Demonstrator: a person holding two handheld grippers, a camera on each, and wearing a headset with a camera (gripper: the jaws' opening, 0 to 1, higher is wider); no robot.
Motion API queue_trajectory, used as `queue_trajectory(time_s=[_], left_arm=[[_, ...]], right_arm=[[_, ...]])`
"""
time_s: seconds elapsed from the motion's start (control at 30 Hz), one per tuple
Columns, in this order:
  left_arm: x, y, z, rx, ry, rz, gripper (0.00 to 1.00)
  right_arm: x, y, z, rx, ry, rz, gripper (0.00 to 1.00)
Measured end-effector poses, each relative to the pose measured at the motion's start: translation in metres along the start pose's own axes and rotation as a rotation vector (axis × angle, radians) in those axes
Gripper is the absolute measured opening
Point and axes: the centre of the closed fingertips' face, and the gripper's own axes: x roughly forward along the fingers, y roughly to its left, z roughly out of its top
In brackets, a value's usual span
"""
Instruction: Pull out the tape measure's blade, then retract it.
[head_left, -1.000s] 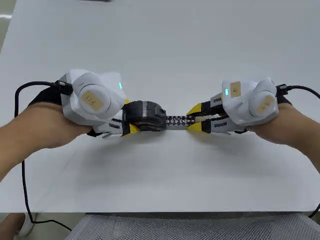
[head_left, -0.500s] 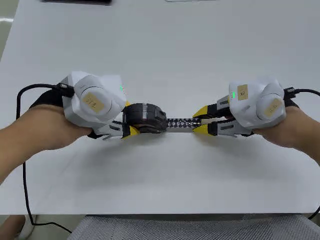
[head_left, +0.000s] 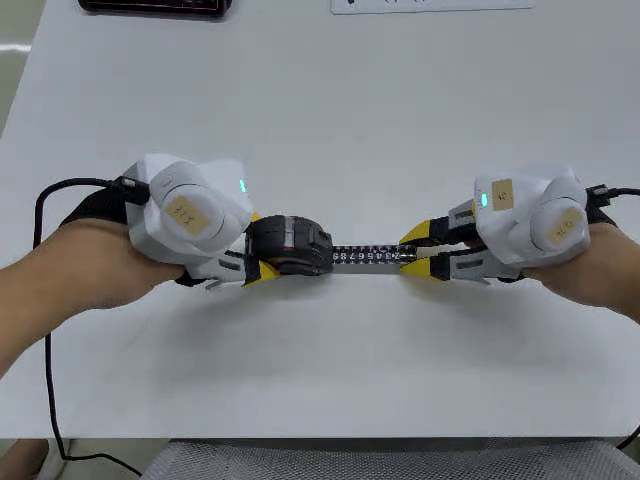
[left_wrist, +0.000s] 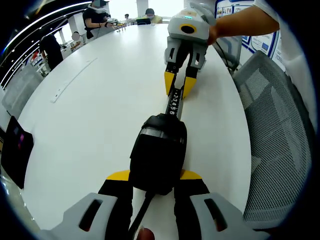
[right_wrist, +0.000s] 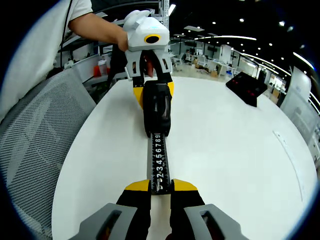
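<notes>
**The right hand-held gripper (head_left: 413, 252) has drawn further from the case (head_left: 290, 245) than a second ago, and a longer stretch of blade (head_left: 366, 256) is now bared.**

The tape measure lies low over the white table (head_left: 330, 120), between the two hands; whether it touches the top I cannot tell. The left hand-held gripper (head_left: 257, 245) is clamped across the black case, one jaw on each flat side. The right one pinches the blade's free end, and printed numbers run up to nine in its own view. The case looks rigid, compact and dense for its size, so the broad flanks suit a firm grip. The blade is probably thin, slick, spring-loaded steel, best held by the tip. It would likely buckle if bent sideways and whip home if let go suddenly.
</notes>
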Motion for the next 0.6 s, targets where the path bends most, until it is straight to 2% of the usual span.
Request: queue_trajectory(time_s=[0.6], left_arm=[[0.0003,0.0,0.0002,0.005,0.003,0.0,0.26]], right_arm=[[-0.0076,0.001,-0.0083,0.01,0.012,-0.009,0.1]])
